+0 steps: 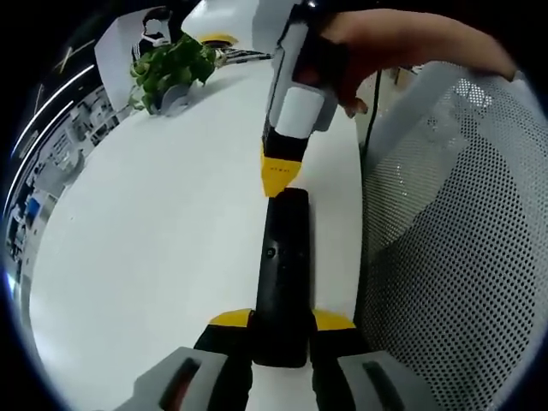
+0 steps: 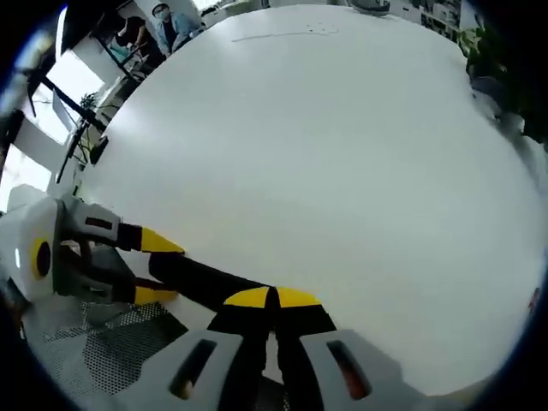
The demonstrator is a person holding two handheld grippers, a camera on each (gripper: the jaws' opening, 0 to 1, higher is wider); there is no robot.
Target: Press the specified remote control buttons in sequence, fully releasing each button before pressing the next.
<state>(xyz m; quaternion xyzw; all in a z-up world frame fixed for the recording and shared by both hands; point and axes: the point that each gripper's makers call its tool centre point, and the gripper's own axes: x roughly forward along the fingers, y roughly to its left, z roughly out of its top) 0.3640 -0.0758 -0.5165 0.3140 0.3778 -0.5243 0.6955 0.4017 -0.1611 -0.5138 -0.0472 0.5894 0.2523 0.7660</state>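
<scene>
A long black remote control (image 1: 283, 265) is held just above the white table (image 1: 145, 231). My left gripper (image 1: 282, 320) is shut on its near end, one yellow-tipped jaw on each side. My right gripper (image 1: 281, 175), held by a hand, comes down from above with its jaws shut together, the yellow tips touching the remote's far end. In the right gripper view, the right gripper (image 2: 272, 298) has its shut tips resting on the remote (image 2: 201, 277), and the left gripper (image 2: 157, 268) clamps the remote from the left.
A potted green plant (image 1: 171, 67) stands at the table's far side. A white perforated mesh surface (image 1: 462, 248) runs along the table's right edge. The broad tabletop (image 2: 325, 145) stretches ahead; people (image 2: 163, 21) are far behind it.
</scene>
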